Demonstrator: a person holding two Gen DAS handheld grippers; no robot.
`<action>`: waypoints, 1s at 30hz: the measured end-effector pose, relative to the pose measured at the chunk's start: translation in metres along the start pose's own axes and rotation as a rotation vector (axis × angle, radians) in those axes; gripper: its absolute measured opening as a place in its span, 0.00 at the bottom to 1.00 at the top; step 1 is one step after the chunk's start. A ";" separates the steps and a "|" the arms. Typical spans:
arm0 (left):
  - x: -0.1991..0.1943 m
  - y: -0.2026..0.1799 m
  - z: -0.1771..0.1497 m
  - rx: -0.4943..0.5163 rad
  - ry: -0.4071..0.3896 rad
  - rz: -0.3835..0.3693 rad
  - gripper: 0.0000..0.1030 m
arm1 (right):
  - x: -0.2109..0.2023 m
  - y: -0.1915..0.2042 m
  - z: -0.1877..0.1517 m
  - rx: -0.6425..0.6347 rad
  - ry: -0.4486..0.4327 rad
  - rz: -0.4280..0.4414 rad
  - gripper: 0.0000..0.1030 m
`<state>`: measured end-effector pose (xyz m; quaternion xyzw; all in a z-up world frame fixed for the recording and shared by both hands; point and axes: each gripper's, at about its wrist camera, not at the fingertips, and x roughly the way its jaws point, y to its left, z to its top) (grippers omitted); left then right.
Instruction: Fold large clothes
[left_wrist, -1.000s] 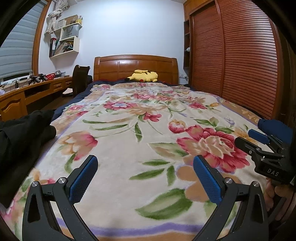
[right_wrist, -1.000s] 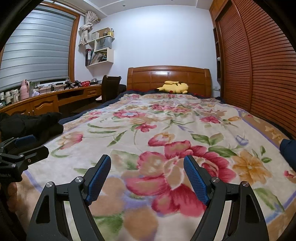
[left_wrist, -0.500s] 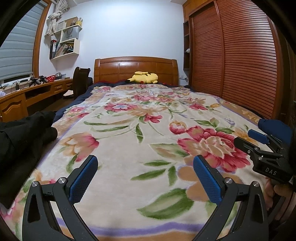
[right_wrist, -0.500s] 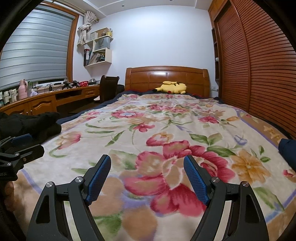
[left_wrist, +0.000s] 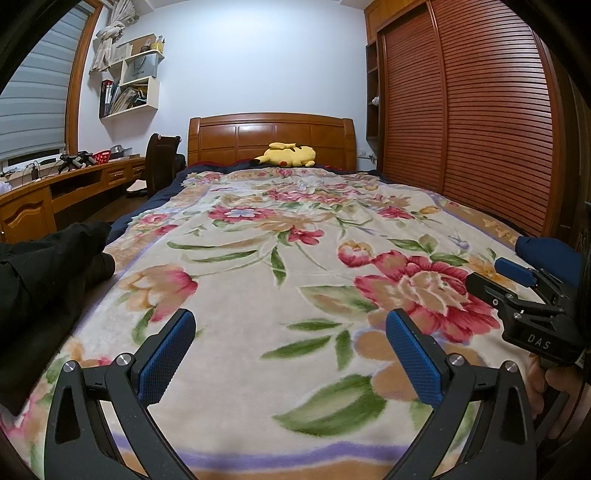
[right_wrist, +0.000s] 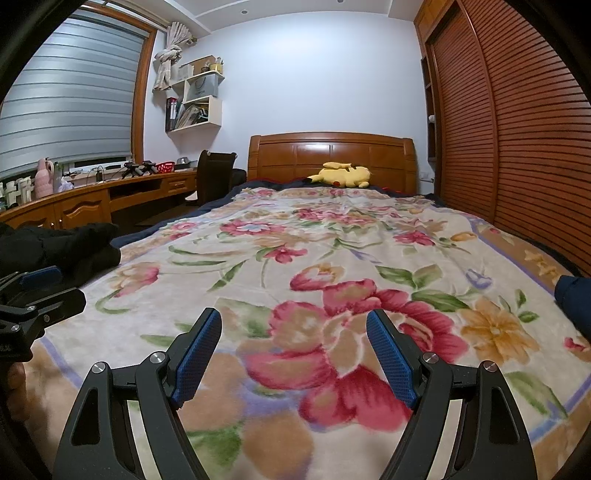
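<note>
One black garment (left_wrist: 44, 280), crumpled, axis unclear

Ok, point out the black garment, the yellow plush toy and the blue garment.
black garment (left_wrist: 48, 273), left wrist view, middle of the heap.
yellow plush toy (right_wrist: 345, 175), right wrist view, its body.
blue garment (left_wrist: 543, 251), left wrist view, visible fold.

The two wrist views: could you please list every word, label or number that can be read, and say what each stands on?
"DAS": white letters on the black body of the right gripper, seen from the left wrist.
Print on the grey bag on the wall shelf: too small to read.
Spines of the books on the lower shelf: too blurred to read.
Nothing else legible.
</note>
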<state>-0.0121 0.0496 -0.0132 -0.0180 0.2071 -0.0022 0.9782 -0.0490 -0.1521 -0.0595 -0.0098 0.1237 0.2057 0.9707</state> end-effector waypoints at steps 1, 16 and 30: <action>0.000 0.000 0.000 -0.001 0.000 0.000 1.00 | -0.001 0.000 -0.001 -0.001 0.000 0.000 0.80; 0.000 0.000 0.000 0.001 -0.002 0.001 1.00 | 0.000 -0.003 -0.001 -0.002 -0.002 -0.002 0.80; -0.001 0.001 -0.001 0.005 -0.002 0.001 1.00 | 0.000 -0.004 -0.001 -0.002 -0.004 -0.003 0.80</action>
